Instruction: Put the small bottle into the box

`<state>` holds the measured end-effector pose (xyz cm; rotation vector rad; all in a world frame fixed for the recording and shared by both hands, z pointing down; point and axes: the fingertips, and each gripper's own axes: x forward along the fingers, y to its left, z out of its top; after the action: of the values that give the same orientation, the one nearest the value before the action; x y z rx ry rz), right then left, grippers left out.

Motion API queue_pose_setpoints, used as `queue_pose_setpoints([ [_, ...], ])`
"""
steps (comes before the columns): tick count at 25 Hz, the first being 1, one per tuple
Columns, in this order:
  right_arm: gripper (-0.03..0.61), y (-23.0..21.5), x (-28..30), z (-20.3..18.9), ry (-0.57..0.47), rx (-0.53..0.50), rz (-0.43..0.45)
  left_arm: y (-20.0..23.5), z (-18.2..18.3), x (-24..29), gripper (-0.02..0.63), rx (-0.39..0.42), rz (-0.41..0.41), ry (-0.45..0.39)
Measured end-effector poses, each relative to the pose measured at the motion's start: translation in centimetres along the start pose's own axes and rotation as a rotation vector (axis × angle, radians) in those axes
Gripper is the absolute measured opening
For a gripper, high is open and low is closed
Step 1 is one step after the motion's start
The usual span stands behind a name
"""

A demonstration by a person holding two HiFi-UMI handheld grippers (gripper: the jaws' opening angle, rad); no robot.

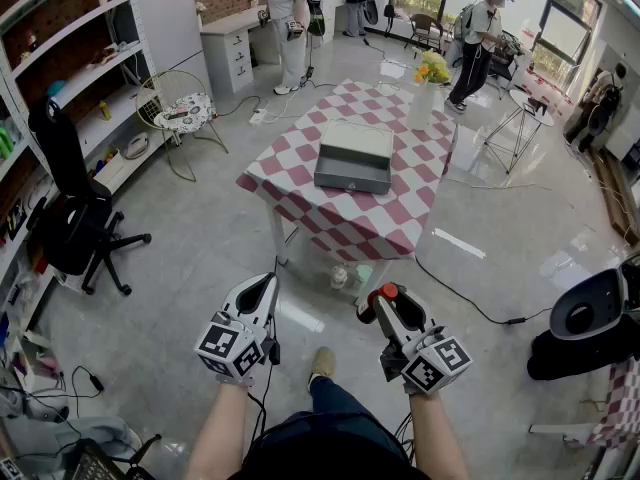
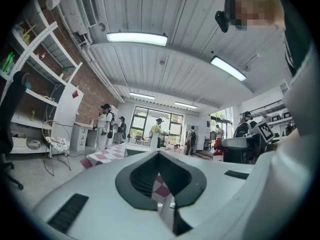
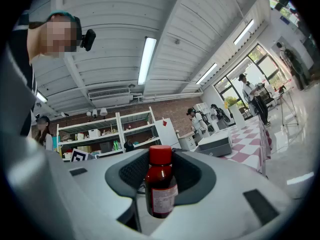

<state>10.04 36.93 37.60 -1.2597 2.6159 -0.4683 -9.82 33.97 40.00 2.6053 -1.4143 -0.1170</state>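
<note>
My right gripper is shut on the small bottle, a dark brown one with a red cap and a white label, held upright between the jaws. My left gripper is beside it at the left, jaws together with nothing in them. Both are held low in front of me, over the floor and short of the table. The grey box lies on the red-and-white checked table ahead; it also shows in the right gripper view as the box.
A white vase of yellow flowers stands at the table's far corner. A black office chair and shelves are at the left, a wire chair beyond. Cables cross the floor. Several people stand at the back.
</note>
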Motion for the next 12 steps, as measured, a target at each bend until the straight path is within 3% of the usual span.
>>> queue_pose_setpoints([
  [12, 0.146, -4.6, 8.1, -0.4, 0.049, -0.016, -0.005, 5.2, 0.9, 7.3, 0.002, 0.023, -0.014, 0.004],
])
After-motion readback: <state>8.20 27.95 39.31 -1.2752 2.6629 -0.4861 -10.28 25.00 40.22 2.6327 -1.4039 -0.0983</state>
